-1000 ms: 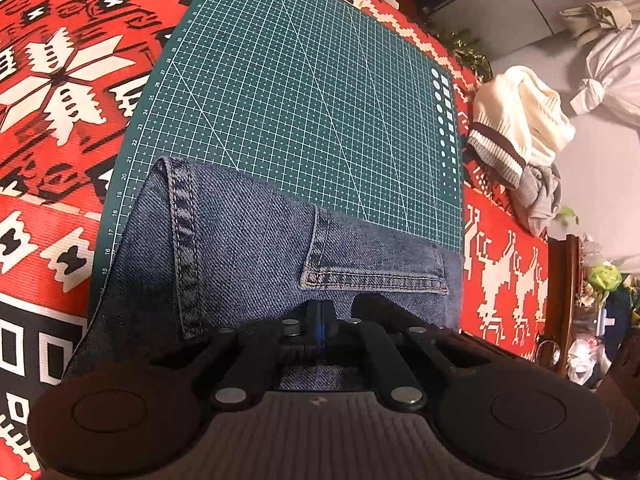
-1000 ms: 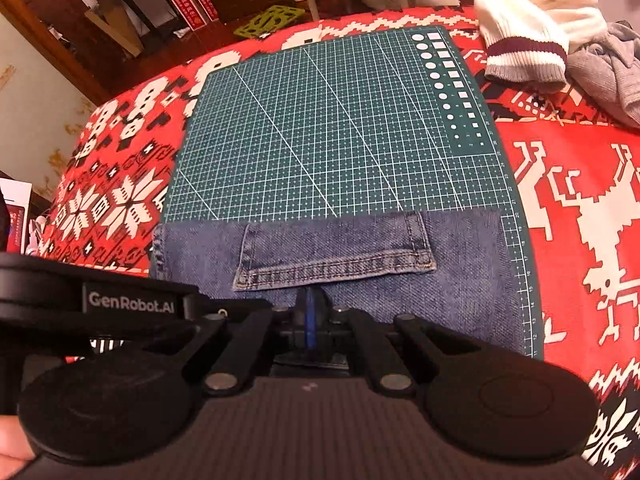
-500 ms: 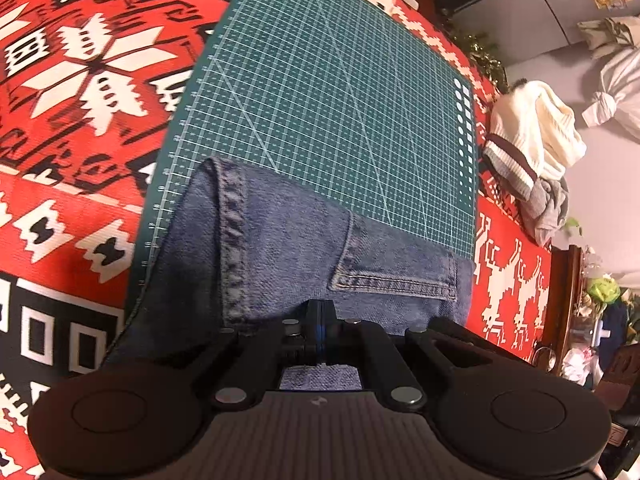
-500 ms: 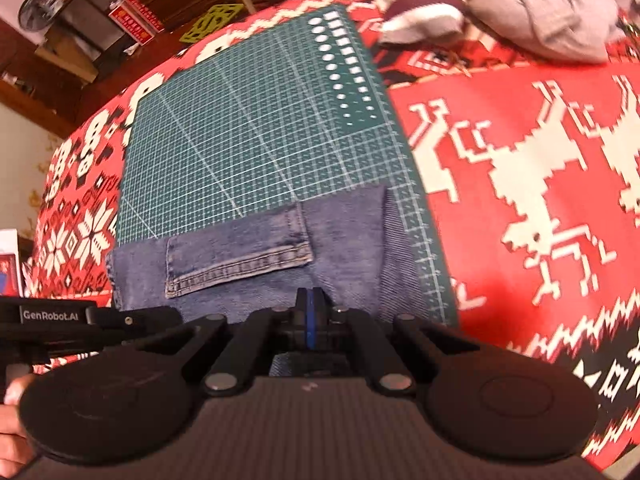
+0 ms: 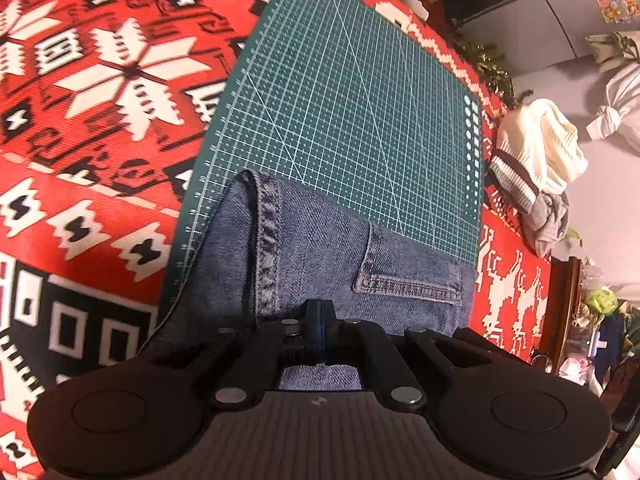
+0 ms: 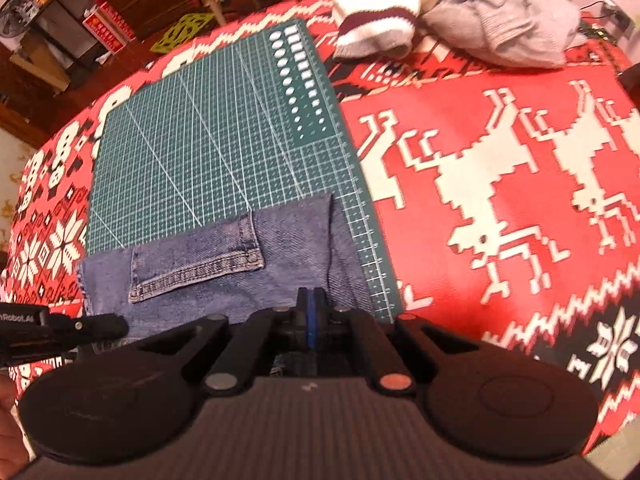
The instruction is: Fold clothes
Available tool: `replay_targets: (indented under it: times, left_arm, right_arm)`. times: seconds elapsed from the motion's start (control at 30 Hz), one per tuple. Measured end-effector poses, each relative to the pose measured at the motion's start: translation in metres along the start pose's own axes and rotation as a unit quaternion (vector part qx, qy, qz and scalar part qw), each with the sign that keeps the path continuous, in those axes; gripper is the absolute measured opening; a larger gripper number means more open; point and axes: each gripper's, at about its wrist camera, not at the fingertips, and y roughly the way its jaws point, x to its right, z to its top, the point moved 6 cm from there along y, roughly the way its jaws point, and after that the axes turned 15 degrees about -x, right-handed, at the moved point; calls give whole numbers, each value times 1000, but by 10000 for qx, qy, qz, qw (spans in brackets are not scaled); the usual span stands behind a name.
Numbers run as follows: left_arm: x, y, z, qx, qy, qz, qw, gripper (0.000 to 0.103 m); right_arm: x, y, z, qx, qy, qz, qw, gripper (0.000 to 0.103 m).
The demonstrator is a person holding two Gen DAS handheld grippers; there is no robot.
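Note:
Folded blue jeans (image 5: 320,252) lie across the near end of the green cutting mat (image 5: 352,92), back pocket facing up. My left gripper (image 5: 319,312) is shut on the jeans' near edge, close to a stitched seam. In the right wrist view the same jeans (image 6: 224,264) show their pocket, and my right gripper (image 6: 309,304) is shut on the near edge toward the jeans' right side. The left gripper's body (image 6: 60,326) pokes in at the left of that view. The pinched fabric under both sets of fingers is hidden.
A red, white and black patterned cloth (image 6: 500,168) covers the table. A cream sweater with a dark stripe (image 6: 372,12) and a grey garment (image 6: 500,20) lie beyond the mat's far right corner. Furniture and clutter stand past the table.
Both grippers stay shut on the jeans. The right wrist view has swung rightward, and the left view has shifted so the jeans and mat sit further right; the jeans' left fold looks slightly lifted.

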Motion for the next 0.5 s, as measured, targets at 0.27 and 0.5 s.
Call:
replay_targets:
  times: [0.27, 0.5]
  left_arm:
    - [10, -2, -20, -236, 145, -138, 9995, 2]
    - [12, 28, -24, -522, 159, 315, 9980, 3]
  right_arm:
    - [-55, 0, -31, -314, -772, 502, 9953, 0]
    - [-70, 33, -41, -551, -944, -16, 9940, 0]
